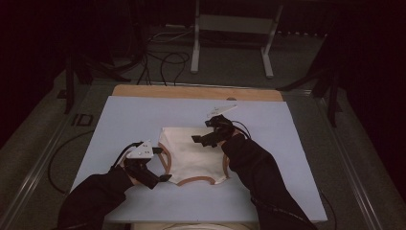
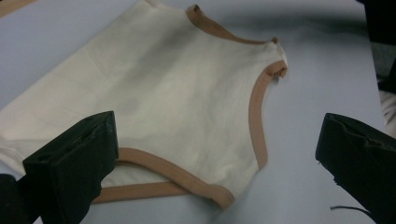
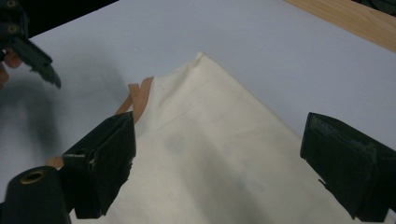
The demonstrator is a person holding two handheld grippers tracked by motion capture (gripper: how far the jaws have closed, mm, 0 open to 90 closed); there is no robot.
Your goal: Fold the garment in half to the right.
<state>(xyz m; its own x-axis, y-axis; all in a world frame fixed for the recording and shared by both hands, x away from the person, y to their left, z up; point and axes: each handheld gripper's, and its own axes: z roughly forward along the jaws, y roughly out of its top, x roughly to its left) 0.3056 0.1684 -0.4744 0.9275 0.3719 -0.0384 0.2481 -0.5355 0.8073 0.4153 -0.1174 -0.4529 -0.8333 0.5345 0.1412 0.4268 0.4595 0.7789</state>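
Nearest us in the high view, our left gripper (image 1: 160,165) sits at about 7 o'clock on the blue mat (image 1: 119,120), jaws spread wide and holding nothing, just beside the left edge of the top (image 1: 194,153). In the left gripper view its jaws stand far apart with the top (image 2: 163,93) lying flat between and beyond them. The top is cream with tan binding at neck and armholes, spread flat near mat centre. Its long axis runs 6 to 12 o'clock, neckline toward us at 6, straight hem at 12. Farther off, our right gripper (image 1: 205,134) hovers over the top's upper right, jaws wide apart, gripping nothing. Beyond the mat lies a wooden strip (image 1: 196,92).
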